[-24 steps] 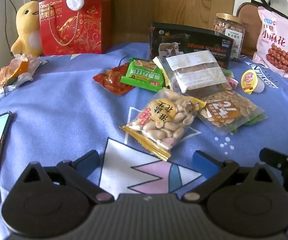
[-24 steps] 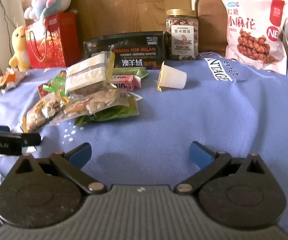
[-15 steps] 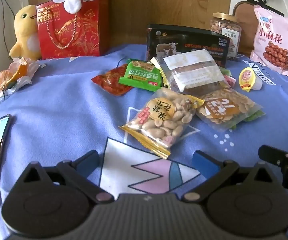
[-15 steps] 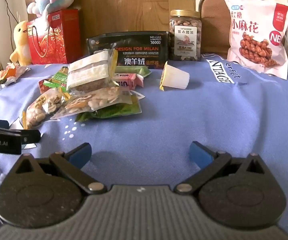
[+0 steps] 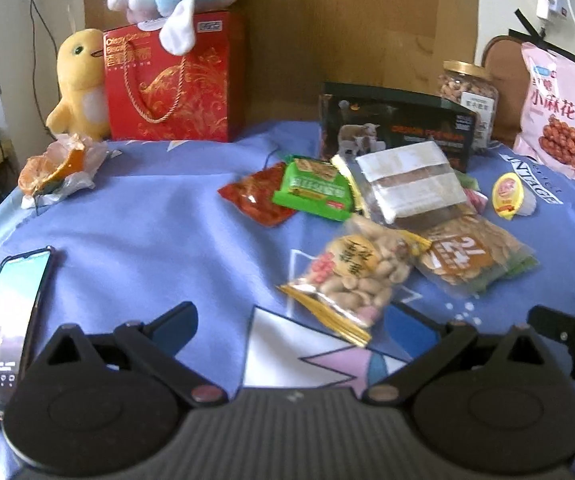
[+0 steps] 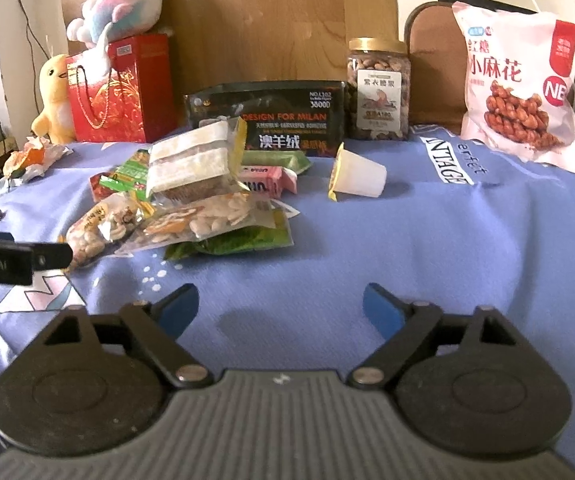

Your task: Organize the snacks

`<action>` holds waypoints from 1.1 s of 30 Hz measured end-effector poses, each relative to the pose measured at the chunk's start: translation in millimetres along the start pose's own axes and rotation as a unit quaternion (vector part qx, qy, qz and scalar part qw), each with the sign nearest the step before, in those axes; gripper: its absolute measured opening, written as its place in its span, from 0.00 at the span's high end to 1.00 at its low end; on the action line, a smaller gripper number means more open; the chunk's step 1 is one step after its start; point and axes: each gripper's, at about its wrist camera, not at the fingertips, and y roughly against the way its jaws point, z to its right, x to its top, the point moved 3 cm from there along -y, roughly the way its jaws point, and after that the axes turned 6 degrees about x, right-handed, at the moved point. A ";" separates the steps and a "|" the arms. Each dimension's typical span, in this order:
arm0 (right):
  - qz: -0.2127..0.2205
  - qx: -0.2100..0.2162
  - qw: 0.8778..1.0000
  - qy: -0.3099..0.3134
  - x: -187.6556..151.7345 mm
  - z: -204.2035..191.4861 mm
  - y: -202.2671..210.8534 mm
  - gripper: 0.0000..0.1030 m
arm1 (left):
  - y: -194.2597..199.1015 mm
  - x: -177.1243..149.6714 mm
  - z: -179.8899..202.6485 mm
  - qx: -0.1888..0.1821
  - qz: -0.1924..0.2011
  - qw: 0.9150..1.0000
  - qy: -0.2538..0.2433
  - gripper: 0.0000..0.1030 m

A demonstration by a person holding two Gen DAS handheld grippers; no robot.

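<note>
Two hand-held grippers were pictured poised over a blue cloth strewn with snacks, none yet gathered. The left gripper was held with its jaws spread to their widest and nothing between them, just short of a clear packet of peanuts at the near edge of the heap. The right gripper was likewise seen with jaws apart and empty, over bare cloth beside the pile. The peanut packet appeared the likeliest first pick; it would best be approached low and straight, with the fingers closed across its narrow width near the gold-sealed edge, so that the slippery film is not pushed into the heap. Its far end was overlapped by a packet of pale seeds, which in turn lay under a clear-wrapped cake slab, so a slow lift would be needed to avoid dragging neighbours along. A green packet and a red one lay touching behind, and a small jelly cup had tipped on its side, apart from the rest. A phone lay at the left, well clear of the heap, with a nut jar and a red gift bag standing at the back.
</note>
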 end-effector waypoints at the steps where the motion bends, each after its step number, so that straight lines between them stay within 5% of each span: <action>1: 0.001 0.002 1.000 -0.001 0.7 0.0 -0.2 0.26 | -2.3 0.8 -2.3 0.001 -0.006 1.000 0.001 0.00; 12: -0.007 0.037 0.999 0.005 10.5 -8.5 -2.4 0.53 | -16.6 -1.4 -19.3 0.021 -0.043 0.999 0.014 0.00; 33: 0.003 0.124 0.988 0.089 39.6 -60.7 -20.2 0.59 | -26.6 -1.8 -35.5 0.054 -0.054 0.997 0.030 0.00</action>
